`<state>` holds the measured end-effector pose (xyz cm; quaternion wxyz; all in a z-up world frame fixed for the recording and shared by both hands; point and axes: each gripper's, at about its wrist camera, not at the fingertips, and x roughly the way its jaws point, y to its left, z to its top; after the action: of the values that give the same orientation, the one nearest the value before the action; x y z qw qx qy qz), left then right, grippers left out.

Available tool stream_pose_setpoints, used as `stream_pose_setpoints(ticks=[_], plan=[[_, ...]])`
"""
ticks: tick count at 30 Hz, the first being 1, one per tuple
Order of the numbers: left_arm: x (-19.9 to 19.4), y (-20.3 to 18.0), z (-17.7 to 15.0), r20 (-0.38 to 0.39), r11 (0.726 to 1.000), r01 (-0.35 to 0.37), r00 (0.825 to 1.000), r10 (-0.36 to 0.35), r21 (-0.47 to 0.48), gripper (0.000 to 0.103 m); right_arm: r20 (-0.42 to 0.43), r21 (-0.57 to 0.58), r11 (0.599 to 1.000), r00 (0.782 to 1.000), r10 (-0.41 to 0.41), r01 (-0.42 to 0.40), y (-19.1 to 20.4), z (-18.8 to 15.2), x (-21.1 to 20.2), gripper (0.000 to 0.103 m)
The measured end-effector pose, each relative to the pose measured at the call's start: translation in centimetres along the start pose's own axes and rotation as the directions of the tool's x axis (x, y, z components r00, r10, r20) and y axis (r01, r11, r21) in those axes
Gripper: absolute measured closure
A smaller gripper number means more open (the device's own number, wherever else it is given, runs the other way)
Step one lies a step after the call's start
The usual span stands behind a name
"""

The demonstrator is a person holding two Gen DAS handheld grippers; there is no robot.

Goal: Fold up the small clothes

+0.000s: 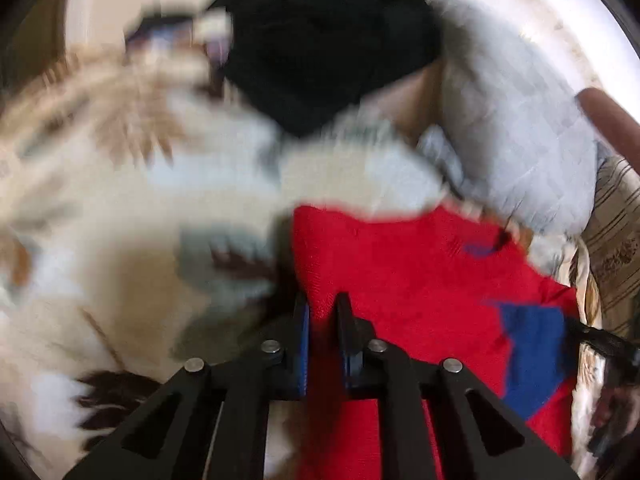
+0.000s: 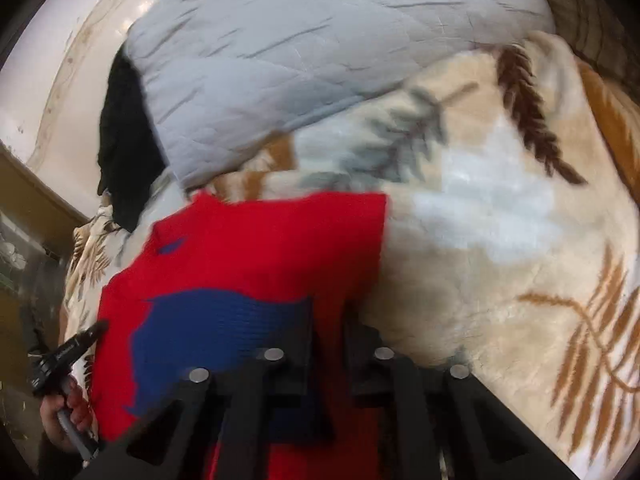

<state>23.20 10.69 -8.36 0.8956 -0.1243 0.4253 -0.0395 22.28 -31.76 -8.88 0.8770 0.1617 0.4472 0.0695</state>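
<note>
A red knitted sweater [image 1: 400,264] with a blue patch [image 1: 532,344] lies spread on a cream leaf-patterned blanket [image 1: 100,220]. My left gripper [image 1: 322,312] is shut on the sweater's near left edge, with red fabric pinched between its blue pads. In the right wrist view the same sweater [image 2: 260,240] and its blue patch [image 2: 216,328] fill the lower left. My right gripper [image 2: 329,320] is shut on the near right part of the sweater, red knit running up between its fingers. The picture is blurred in both views.
A grey quilted pillow [image 2: 300,48] lies behind the sweater, with a black garment [image 2: 124,140] beside it. The black garment [image 1: 320,40] and pillow [image 1: 512,120] also show in the left view. A hand [image 2: 64,404] holds a black tool at the blanket's left edge.
</note>
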Motion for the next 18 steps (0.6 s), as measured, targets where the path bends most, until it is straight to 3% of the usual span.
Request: stream_pose_setpoints(ticks=[2, 3, 4, 5, 7, 9, 11, 13, 15, 17, 18], plan=[[-1.1, -0.5, -0.3, 0.048, 1.000, 0.000, 0.999, -0.001, 0.020, 0.091, 0.055, -0.007, 0.999, 0.997, -0.053, 0.053, -0.1, 0.2, -0.9, 0.091], [0.5, -0.4, -0.5, 0.016, 0.998, -0.047, 0.999, 0.046, 0.037, 0.089, 0.047, 0.000, 0.992, 0.991, -0.122, 0.123, -0.8, 0.2, 0.0, 0.090], [3.1, 0.3, -0.9, -0.074, 0.994, -0.100, 0.992, 0.102, 0.036, 0.087, -0.008, 0.034, 0.983, 0.984, -0.179, 0.179, -2.4, 0.0, 1.8, 0.086], [3.8, 1.0, -0.9, -0.079, 0.996, -0.094, 0.992, 0.094, 0.006, 0.083, -0.056, 0.101, 0.986, 0.990, -0.130, 0.135, -3.9, -0.5, 2.9, 0.086], [1.9, 1.1, -0.5, -0.031, 0.998, -0.060, 0.998, 0.060, -0.010, 0.079, 0.021, 0.186, 0.982, 0.999, -0.045, 0.040, -5.0, -1.1, 0.8, 0.077], [-0.3, 1.1, -0.2, 0.027, 1.000, -0.006, 1.000, 0.006, -0.012, 0.042, 0.075, 0.173, 0.985, 0.997, -0.037, 0.023, -4.4, -1.5, -1.7, 0.030], [-2.3, 1.1, -0.3, 0.080, 1.000, -0.005, 0.997, 0.006, -0.014, 0.033, 0.125, 0.160, 0.986, 0.992, 0.017, -0.037, -3.1, -2.1, -4.2, 0.030], [-3.5, 1.0, -0.7, 0.076, 0.999, 0.048, 0.996, -0.047, -0.017, 0.033, 0.134, 0.120, 0.983, 0.984, 0.121, -0.137, -1.0, -2.3, -5.8, 0.030], [-3.8, 0.8, -1.3, 0.069, 0.995, 0.101, 0.993, -0.100, -0.012, 0.033, 0.112, 0.065, 0.962, 0.960, 0.257, -0.265, 1.4, -2.6, -6.2, 0.030], [-2.6, -0.1, -2.3, 0.033, 0.997, 0.047, 0.998, -0.048, 0.054, 0.033, 0.046, 0.045, 0.930, 0.931, 0.362, -0.364, 3.3, -2.8, -4.5, 0.028], [-1.1, -0.5, -2.8, -0.014, 0.997, -0.008, 1.000, 0.009, 0.072, 0.034, 0.006, 0.053, 0.935, 0.937, 0.350, -0.350, 3.5, -3.2, -2.9, 0.025]])
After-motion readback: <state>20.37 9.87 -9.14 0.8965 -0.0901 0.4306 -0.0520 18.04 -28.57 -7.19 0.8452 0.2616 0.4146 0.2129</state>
